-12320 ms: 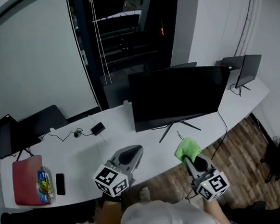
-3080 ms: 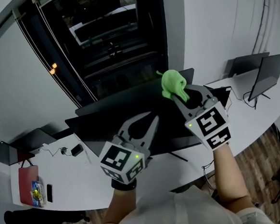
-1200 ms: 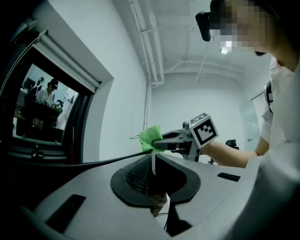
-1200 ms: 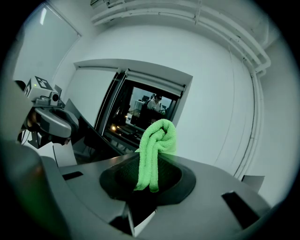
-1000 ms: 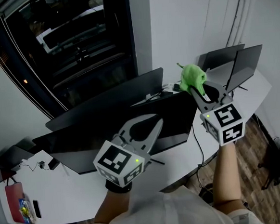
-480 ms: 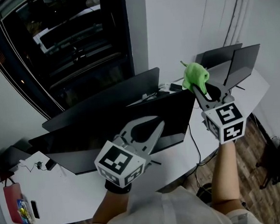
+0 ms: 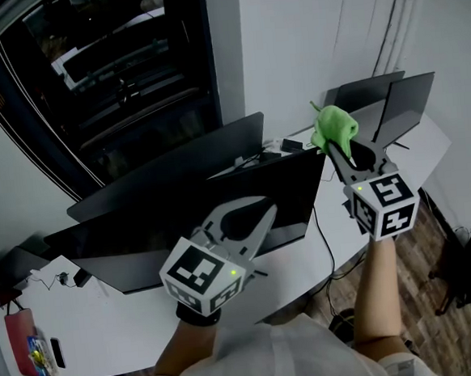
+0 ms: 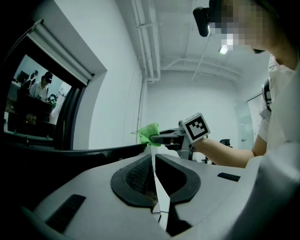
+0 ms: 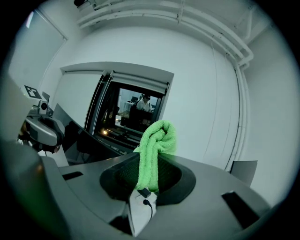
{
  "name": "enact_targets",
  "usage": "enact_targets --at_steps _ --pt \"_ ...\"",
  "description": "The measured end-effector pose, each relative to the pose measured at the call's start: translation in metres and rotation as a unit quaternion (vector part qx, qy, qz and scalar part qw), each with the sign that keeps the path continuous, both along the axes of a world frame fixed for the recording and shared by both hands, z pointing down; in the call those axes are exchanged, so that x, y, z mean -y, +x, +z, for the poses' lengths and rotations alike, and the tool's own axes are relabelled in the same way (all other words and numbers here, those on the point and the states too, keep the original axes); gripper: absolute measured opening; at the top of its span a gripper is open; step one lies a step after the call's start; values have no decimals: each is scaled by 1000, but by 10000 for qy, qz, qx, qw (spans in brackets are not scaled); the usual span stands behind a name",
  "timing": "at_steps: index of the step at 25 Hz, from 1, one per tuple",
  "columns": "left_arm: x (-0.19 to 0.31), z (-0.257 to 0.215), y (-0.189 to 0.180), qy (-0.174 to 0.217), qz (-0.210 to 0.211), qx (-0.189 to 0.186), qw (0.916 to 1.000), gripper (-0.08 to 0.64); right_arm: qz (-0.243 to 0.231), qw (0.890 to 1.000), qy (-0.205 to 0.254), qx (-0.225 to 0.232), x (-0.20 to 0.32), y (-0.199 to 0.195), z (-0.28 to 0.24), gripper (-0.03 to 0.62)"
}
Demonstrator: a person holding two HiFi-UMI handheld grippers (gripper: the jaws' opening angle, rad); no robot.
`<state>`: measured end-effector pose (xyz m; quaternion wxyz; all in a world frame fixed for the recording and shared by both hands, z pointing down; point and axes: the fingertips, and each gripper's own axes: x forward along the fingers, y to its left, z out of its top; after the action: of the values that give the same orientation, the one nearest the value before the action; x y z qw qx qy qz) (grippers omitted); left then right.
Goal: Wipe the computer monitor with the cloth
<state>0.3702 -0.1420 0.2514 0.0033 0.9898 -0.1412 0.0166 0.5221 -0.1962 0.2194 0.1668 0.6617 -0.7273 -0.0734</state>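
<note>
Right gripper [image 7: 340,150] clamps a fuzzy green cloth [image 7: 333,127], bunched and folded beyond its tips; left gripper [image 7: 264,217] closed, empty.

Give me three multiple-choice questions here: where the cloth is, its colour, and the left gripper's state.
1. Where is the cloth?
A. on the desk
B. in the right gripper
C. draped over the monitor
2. What colour is the cloth?
A. blue
B. white
C. green
3. The left gripper is:
A. shut, empty
B. wide open
C. shut on the cloth
Answers: 1 B, its jaws pinch it in the right gripper view; 2 C, bright green in every view; 3 A, the jaws meet with nothing between.
</note>
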Motion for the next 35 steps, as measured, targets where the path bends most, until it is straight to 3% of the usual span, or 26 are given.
enact_targets --at_steps 9,14,24,35 --pt "-3 5 2 -7 26 76 10000 35 120 9995 -69 277 -4 12 14 69" --pt "-4 8 4 -33 36 103 9999 36 152 9989 -394 180 -6 10 41 69" --pt "-6 13 7 -90 128 120 9998 35 188 9993 -157 272 -14 6 51 69" --pt "-7 19 6 -125 154 112 9997 36 173 9988 -402 222 -18 6 79 69"
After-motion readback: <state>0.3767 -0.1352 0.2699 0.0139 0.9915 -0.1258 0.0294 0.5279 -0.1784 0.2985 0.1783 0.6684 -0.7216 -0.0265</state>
